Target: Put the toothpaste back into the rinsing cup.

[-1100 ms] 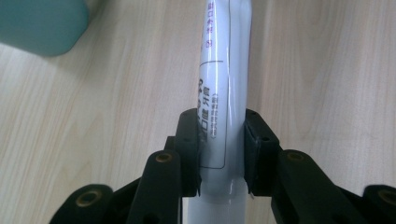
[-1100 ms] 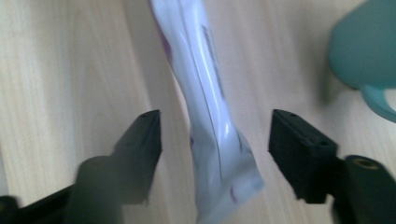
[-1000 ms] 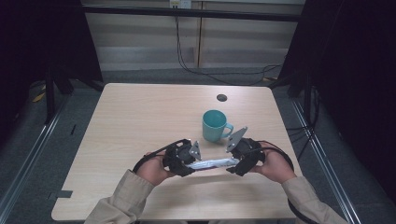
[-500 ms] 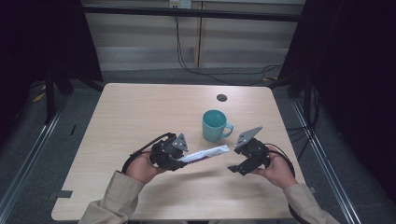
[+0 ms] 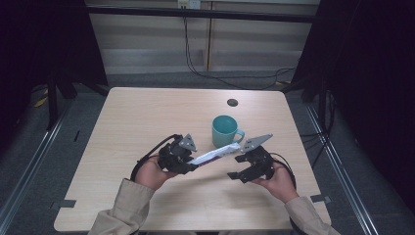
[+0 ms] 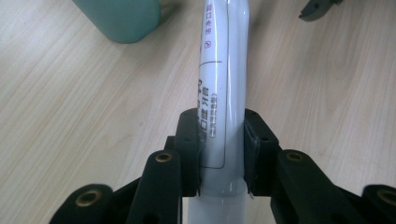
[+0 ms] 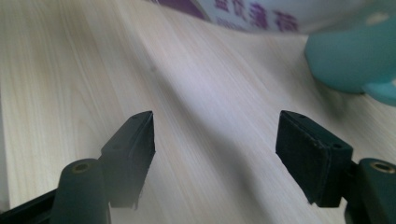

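Table [image 5: 147, 112] below — tube [image 6: 223, 93] between fingers [image 6: 189, 140]

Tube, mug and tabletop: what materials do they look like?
Tube: probably soft glossy plastic, white; highlight streaks run along it, and print is on its skin.
Mug: teal, smooth finish; ceramic or plastic, the look leaves it open.
Table: pale wood grain lines, matte; likely laminate or veneer.

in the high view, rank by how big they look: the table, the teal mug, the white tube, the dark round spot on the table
1. table, by far the largest.
2. white tube, longer than the mug is wide but much thinner; these two are close, so their order is unsure.
3. teal mug.
4. dark round spot, the smallest.
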Action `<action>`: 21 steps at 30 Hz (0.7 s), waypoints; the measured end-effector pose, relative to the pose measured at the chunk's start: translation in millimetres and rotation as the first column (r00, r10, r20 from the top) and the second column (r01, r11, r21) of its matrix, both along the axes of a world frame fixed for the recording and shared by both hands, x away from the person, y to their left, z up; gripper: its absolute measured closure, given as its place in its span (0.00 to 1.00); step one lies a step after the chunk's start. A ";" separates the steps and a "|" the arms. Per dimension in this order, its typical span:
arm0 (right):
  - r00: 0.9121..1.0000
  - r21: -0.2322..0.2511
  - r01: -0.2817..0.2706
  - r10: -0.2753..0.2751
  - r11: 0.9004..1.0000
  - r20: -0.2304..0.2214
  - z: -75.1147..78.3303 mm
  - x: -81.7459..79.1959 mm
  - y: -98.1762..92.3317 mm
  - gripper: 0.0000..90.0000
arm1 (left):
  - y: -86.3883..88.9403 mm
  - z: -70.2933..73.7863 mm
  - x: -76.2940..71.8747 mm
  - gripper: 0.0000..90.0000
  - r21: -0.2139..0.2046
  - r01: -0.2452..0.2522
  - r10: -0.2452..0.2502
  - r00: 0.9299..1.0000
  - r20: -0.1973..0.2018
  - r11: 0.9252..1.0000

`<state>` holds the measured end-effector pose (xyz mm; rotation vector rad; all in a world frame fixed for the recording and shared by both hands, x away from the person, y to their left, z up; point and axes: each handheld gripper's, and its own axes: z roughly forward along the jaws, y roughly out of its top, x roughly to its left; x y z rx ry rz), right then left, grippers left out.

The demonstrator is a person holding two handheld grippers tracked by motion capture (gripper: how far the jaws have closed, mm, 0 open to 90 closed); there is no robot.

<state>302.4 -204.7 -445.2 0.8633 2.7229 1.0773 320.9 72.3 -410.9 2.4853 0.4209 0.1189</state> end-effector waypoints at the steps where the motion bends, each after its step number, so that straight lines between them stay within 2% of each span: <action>1: 1.000 0.018 0.004 -0.004 1.000 -0.002 0.4 0.5 1.3 0.31 | -0.9 -0.2 0.2 0.80 -0.007 -0.003 0.003 1.000 -0.001 1.000; 8: 1.000 0.058 0.008 -0.009 0.998 0.010 0.2 0.5 11.6 0.31 | -6.6 2.0 -0.2 0.79 -0.020 -0.015 0.015 1.000 0.001 1.000; 10: 1.000 0.081 0.007 -0.009 0.997 0.021 1.5 0.0 14.4 0.31 | -8.2 1.6 0.2 0.79 -0.025 -0.032 0.032 0.999 -0.002 0.999; 12: 1.000 0.111 0.004 -0.006 0.994 0.020 2.2 0.3 15.8 0.32 | -10.0 -0.1 0.6 0.79 -0.040 -0.047 0.047 0.999 -0.015 0.998; 15: 1.000 0.135 0.018 -0.019 0.991 0.010 1.8 1.5 17.4 0.32 | -13.8 -1.4 0.4 0.79 -0.037 -0.049 0.049 0.999 -0.015 0.998; 17: 1.000 0.137 0.024 -0.026 0.990 0.014 1.7 2.6 18.8 0.32 | -16.9 -2.8 -0.5 0.79 -0.052 -0.054 0.053 0.998 -0.027 0.997; 21: 0.999 0.154 0.034 -0.037 0.988 0.018 3.4 3.5 19.6 0.33 | -19.3 -3.8 -0.8 0.79 -0.048 -0.057 0.056 0.998 -0.023 0.997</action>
